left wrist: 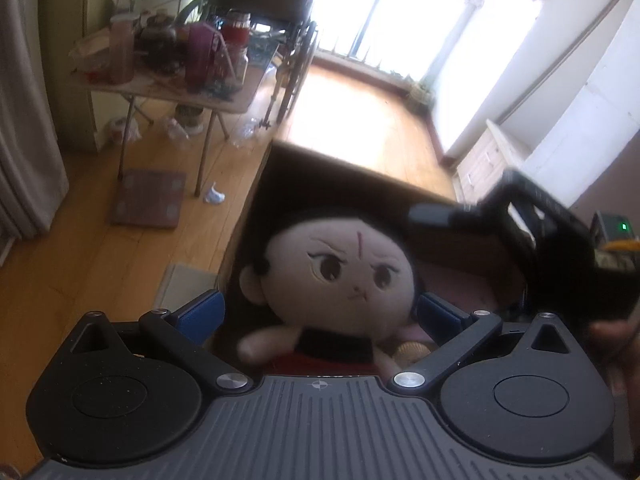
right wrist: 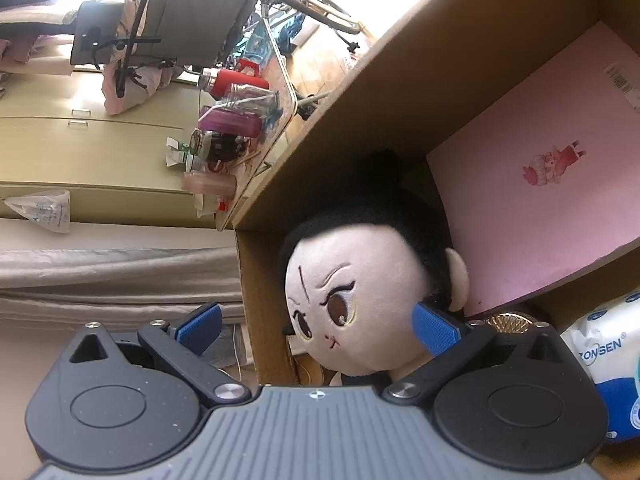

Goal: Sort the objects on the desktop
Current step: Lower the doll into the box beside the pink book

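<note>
A plush doll (left wrist: 340, 268) with black hair and a pale embroidered face lies in a brown cardboard box (left wrist: 276, 168). My left gripper (left wrist: 320, 314) is open, its blue pads (left wrist: 202, 314) spread wide on either side of the doll's chin and body. My right gripper (right wrist: 318, 328) is also open; one blue pad (right wrist: 434, 330) sits in front of the doll's (right wrist: 360, 300) cheek, the other outside the box wall (right wrist: 264, 280). In the left wrist view the right gripper's black frame (left wrist: 540, 236) hangs blurred above the box's right side, a hand (left wrist: 616, 344) behind it.
Inside the box a flat pink item (right wrist: 540, 208) leans on the wall, with a gold round object (right wrist: 508, 320) and a wipes pack (right wrist: 604, 356) beside it. On the wooden floor stand a folding table (left wrist: 168, 88) with several jars, a wheelchair (left wrist: 292, 48) and a scale (left wrist: 148, 200).
</note>
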`<state>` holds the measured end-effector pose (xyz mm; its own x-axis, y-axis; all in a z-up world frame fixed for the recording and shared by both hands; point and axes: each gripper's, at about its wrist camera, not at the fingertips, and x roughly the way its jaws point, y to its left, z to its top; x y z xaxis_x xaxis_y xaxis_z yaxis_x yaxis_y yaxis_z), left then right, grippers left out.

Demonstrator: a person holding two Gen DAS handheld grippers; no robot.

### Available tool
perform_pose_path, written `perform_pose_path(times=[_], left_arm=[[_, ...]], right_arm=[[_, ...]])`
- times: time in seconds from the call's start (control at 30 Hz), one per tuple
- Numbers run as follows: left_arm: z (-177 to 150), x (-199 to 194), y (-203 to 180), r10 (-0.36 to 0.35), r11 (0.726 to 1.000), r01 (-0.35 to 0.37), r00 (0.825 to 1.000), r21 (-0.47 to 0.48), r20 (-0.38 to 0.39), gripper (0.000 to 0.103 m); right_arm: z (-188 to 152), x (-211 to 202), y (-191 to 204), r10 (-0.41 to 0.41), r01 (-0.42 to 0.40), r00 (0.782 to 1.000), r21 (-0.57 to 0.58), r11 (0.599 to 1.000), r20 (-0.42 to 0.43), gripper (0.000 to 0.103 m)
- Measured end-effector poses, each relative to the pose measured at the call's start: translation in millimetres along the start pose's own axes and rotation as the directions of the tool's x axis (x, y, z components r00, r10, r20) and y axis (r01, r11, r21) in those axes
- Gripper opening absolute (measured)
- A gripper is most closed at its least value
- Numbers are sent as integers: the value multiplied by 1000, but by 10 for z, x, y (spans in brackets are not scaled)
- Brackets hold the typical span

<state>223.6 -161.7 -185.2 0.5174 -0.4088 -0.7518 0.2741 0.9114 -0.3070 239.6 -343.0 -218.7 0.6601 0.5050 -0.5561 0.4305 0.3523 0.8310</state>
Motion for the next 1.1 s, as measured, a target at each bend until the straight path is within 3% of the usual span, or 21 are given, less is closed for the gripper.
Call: perform_pose_path(times=[0.2, 0.4, 0.5, 0.63, 0.8, 0.9, 1.1], left_arm=[[-47, -158, 55, -6, 1000, 6, 1000, -21, 17, 103], [-93, -304, 128, 17, 998, -14, 999, -62, 36, 103], [-122, -353, 158, 27, 997, -24, 999, -77, 29, 103], [-158, -434, 152, 38, 995, -35, 999, -90, 25, 103], [-158, -518, 87, 45, 994, -42, 999, -99, 29, 103], [-170, -542, 37, 40, 994, -36, 999, -106, 33, 103], [-226, -582, -38, 49, 994, -45, 998, -100, 36, 103]], right_arm=[[17, -157, 123, 17, -15, 999, -41, 999, 36, 103], [76, -86, 165, -19, 24, 998, -68, 997, 66, 103], [58, 125, 114, -58, 59, 998, -52, 997, 20, 103], [-37, 198, 245, -53, 56, 998, -135, 989, 30, 103], [-83, 224, 285, -64, 64, 998, -161, 985, 6, 103], [-70, 197, 192, -76, 73, 997, -116, 991, -19, 103], [-144, 292, -164, 7, 2, 993, 84, 996, -116, 102]])
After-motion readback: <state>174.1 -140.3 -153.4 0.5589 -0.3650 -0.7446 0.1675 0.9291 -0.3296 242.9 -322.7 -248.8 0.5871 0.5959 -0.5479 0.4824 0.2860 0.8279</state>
